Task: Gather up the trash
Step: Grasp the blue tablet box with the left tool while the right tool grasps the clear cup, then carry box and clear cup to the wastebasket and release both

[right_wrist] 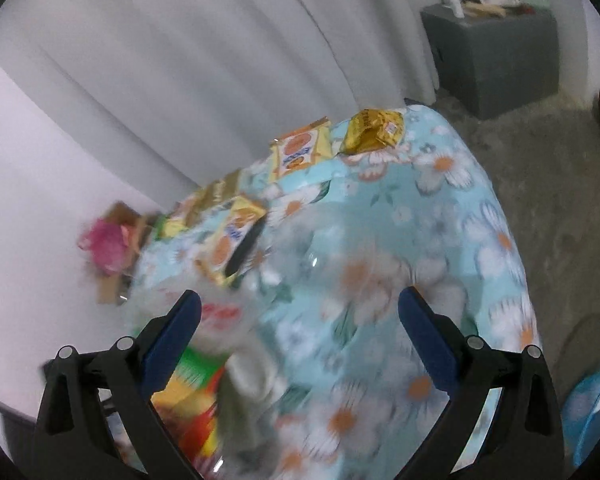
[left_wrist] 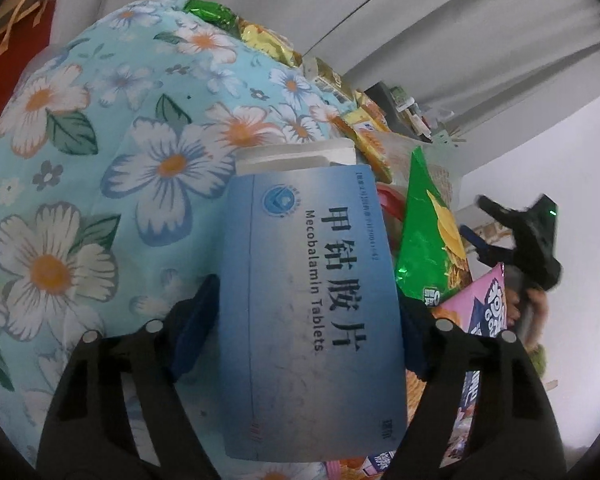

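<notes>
My left gripper (left_wrist: 306,312) is shut on a blue Mecobalamin Tablets box (left_wrist: 312,304), held upright above the floral tablecloth (left_wrist: 100,184). To its right stand a green chip bag (left_wrist: 432,236) and a pink snack bag (left_wrist: 480,304). My right gripper (right_wrist: 300,316) is open and empty above the same floral cloth (right_wrist: 420,260); it also shows in the left wrist view (left_wrist: 528,236) at the right. Yellow snack packets (right_wrist: 300,152) and a gold wrapper (right_wrist: 374,128) lie at the table's far edge. The right wrist view is blurred.
More yellow and green wrappers (left_wrist: 260,36) lie along the table's far edge. A red gift bag (left_wrist: 12,40) stands at the left. A grey cabinet (right_wrist: 496,52) stands by the white curtain (right_wrist: 180,60). A pink bag in a cardboard box (right_wrist: 108,244) sits on the floor.
</notes>
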The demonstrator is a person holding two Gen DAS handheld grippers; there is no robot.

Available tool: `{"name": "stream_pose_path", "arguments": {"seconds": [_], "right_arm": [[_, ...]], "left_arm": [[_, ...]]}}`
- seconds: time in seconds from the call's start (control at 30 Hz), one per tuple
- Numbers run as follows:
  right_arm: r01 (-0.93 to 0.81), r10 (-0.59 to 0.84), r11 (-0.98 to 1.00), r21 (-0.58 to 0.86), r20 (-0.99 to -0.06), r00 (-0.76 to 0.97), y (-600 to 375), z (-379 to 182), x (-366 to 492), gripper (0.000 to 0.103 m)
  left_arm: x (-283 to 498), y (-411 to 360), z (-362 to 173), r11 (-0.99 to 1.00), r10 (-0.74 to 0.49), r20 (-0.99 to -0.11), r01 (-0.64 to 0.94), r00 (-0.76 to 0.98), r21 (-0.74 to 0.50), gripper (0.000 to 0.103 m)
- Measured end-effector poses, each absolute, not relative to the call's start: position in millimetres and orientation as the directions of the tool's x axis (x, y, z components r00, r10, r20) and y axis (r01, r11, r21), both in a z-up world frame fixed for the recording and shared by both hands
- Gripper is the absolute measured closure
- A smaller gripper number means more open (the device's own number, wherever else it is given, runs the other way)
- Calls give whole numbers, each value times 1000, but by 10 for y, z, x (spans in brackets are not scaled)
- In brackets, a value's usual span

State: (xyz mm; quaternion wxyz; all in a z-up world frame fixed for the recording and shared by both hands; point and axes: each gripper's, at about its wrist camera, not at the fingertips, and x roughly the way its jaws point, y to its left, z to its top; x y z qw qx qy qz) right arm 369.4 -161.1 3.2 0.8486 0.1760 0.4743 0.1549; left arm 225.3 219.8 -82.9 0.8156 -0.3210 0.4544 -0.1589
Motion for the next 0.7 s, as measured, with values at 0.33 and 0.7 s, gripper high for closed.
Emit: {"name": "stream_pose_path", "arguments": {"seconds": [0.33,0.7], "right_arm": [[-99,351,932,348,-802,483,-1409,-221,4073,16],[-82,331,938,338,-798,504,-1461,-198,4015,32]], "left_arm": [[2298,2265,-878,704,-570,-620,-70,539,-707,30],[2264,2258,-865,691,-572,-608,-75,551,-719,36]]}}
